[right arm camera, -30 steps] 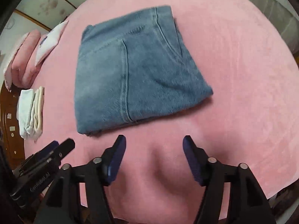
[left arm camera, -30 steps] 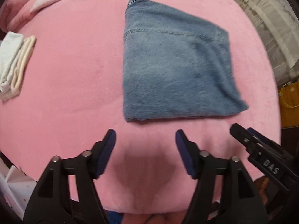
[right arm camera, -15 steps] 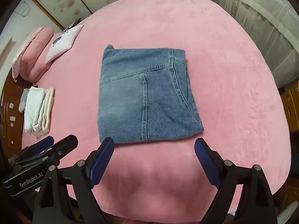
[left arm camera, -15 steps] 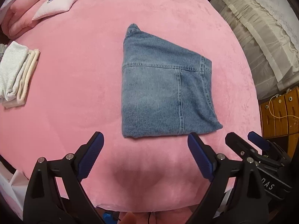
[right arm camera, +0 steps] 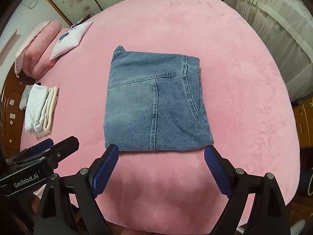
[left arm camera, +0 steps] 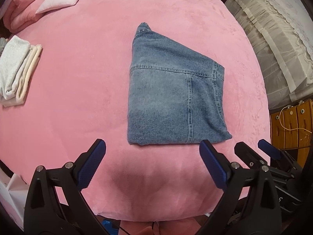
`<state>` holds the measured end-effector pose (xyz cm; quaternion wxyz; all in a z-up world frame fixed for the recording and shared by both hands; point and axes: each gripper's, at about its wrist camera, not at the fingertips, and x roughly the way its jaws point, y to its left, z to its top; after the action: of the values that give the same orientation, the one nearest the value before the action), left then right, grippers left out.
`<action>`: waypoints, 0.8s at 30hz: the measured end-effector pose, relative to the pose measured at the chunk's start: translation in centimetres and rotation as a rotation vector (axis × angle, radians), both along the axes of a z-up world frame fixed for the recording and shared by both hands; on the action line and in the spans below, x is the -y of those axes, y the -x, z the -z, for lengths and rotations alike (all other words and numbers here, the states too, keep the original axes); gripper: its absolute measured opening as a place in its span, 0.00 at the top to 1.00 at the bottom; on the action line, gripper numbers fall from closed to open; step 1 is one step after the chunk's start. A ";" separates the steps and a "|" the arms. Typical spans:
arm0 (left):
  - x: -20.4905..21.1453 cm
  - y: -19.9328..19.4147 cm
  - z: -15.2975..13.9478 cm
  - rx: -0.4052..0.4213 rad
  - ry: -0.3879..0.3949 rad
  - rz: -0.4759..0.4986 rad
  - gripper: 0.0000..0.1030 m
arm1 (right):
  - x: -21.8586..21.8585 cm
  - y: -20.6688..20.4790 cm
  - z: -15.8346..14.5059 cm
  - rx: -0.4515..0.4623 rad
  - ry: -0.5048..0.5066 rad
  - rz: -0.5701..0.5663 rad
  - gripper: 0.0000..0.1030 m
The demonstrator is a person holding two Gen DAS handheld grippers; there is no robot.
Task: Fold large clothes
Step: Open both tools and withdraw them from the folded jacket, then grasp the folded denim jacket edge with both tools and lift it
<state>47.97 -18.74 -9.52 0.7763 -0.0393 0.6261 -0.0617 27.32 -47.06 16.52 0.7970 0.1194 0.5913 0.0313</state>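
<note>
The jeans lie folded into a compact, nearly square packet in the middle of the pink bed cover, seams and a pocket edge showing on top, edges mostly squared apart from a small corner poking out at the far left. Judging by this, the folding of this garment looks done; what may be left is a little tidying of that corner, or carrying the packet over to the stack of folded white towels well to the left of the jeans (a guess, not something shown).

The left gripper hangs on the near side of the jeans, its jaws having just been opening, now spread wide with nothing between them. The right gripper, also just near the jeans' front edge, has likewise just been opening and holds nothing
</note>
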 end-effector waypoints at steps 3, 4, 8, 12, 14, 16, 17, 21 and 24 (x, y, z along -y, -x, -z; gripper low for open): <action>0.3 -0.4 0.8 -0.013 -0.028 0.002 0.07 | 0.3 -0.4 0.6 -0.013 -0.009 -0.005 0.12; 0.4 -0.6 1.3 -0.021 -0.034 0.007 0.08 | 0.5 -0.6 0.9 -0.021 -0.015 -0.005 0.12; 0.5 -1.6 4.1 -0.063 -0.027 0.014 0.09 | 1.7 -1.6 3.4 -0.041 -0.039 0.010 0.12; -0.3 -2.7 7.9 -0.083 -0.021 -0.041 0.09 | 3.5 -3.0 8.3 -0.091 -0.071 0.027 0.12; -1.0 -3.3 9.7 -0.088 0.017 -0.075 0.09 | 4.8 -3.9 10.8 -0.118 -0.131 0.045 0.12; -2.0 -4.1 11.8 -0.093 0.081 -0.113 0.09 | 6.2 -4.9 13.1 -0.135 -0.193 0.062 0.12; -2.4 -4.5 12.6 -0.105 0.092 -0.123 0.09 | 7.2 -5.4 14.1 -0.124 -0.223 0.091 0.12; -3.1 -6.3 14.6 -0.104 0.057 -0.089 0.10 | 10.3 -7.2 17.2 -0.106 -0.292 0.152 0.12; -3.1 -7.8 15.6 -0.108 0.051 -0.020 0.10 | 12.3 -8.5 19.5 -0.106 -0.423 0.196 0.12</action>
<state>55.75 -15.67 -25.17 0.7407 -0.0687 0.6649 -0.0677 35.78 -59.35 -2.97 0.7214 0.3418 0.5982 0.0706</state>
